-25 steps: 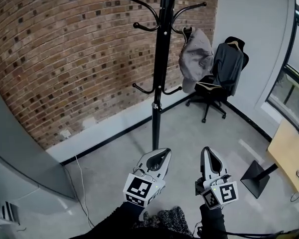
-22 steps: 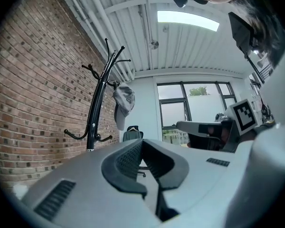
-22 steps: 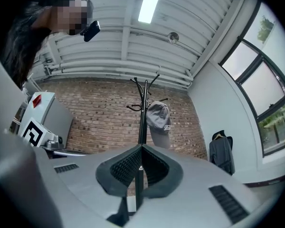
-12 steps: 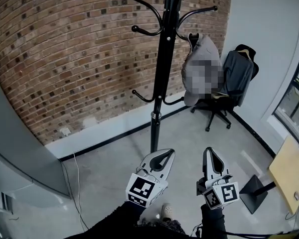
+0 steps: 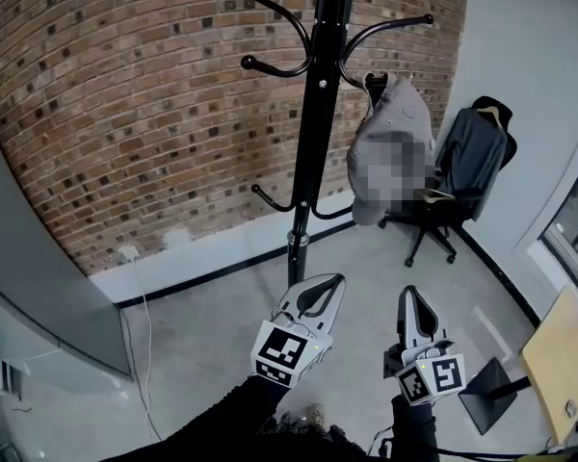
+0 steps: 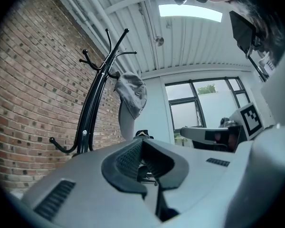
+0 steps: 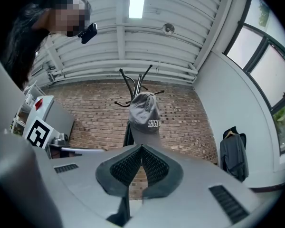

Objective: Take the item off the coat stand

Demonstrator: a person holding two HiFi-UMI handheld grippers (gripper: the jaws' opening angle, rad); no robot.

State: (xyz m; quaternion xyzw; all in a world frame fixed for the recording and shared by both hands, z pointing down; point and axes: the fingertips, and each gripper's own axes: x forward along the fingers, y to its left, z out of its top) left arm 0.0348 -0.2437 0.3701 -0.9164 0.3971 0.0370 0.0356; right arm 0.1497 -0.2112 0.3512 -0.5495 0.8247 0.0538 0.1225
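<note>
Grey baseball cap (image 5: 401, 104) hangs from an upper hook on the right side of a black coat stand (image 5: 314, 133), its length running straight down from the hook. The stand is on the floor in front of a red brick wall (image 5: 125, 114).

Low in the head view the person holds out two claws. The left claw (image 5: 333, 281) and the right claw (image 5: 410, 294) are each pressed together with nothing between the jaws, and both point up and forward toward the stand.

The cap lies above and well ahead of both claws, to the right of the pole. Judged from this, the right claw is the nearer one: it sits almost under the cap, while the left claw lines up with the pole instead. The right gripper view agrees — the cap (image 7: 145, 113) sits dead centre, just above the closed jaw tips. In the left gripper view the cap (image 6: 132, 93) is off to the left of the tips, beside the pole.

Reaching the cap would likely mean lifting the right claw up and forward and opening it first — the cap is out of reach for now.
</note>
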